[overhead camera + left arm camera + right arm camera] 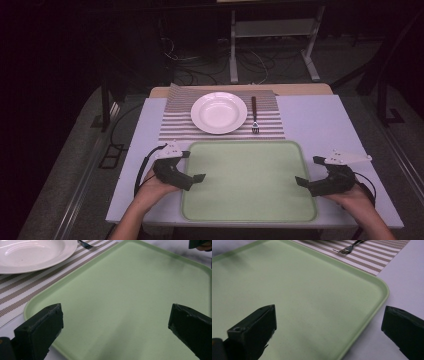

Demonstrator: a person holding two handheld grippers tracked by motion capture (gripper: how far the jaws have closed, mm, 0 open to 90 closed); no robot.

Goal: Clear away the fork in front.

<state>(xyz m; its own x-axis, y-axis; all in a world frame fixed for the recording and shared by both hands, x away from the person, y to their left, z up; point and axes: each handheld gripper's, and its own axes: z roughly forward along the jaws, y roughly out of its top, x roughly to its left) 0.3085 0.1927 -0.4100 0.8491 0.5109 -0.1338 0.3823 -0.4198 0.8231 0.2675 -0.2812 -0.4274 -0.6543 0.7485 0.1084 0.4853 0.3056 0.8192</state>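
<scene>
The green tray [250, 180] lies flat on the table [310, 115], close to the near edge and centred between the person's two hands. It carries nothing. Its long sides run parallel to the table's near edge, which puts one short side within reach of each gripper.

The left gripper [197, 177] sits at the tray's left edge, towards the far-left corner. Its jaws stand wide apart and grasp nothing. In the left gripper view the tray's rim [32, 306] passes between the two jaws, so the gripper straddles the edge without yet contacting it.

The right gripper [300, 181] mirrors this at the tray's right edge. Its jaws are likewise spread and hold nothing. In the right gripper view one jaw is over the tray floor and the other over bare table beyond the rim [384, 290].

This symmetric placement suggests a two-handed lift: opposite edges gripped together would keep the flat tray level.

Beyond the tray's far edge lies a striped placemat [175, 120], touching or just beside the tray. A white plate [219, 112] rests at the placemat's centre, and a fork [254, 115] lies beside the plate's right side, tines towards the tray. Both are well apart from the grippers and appear already set in place.
</scene>
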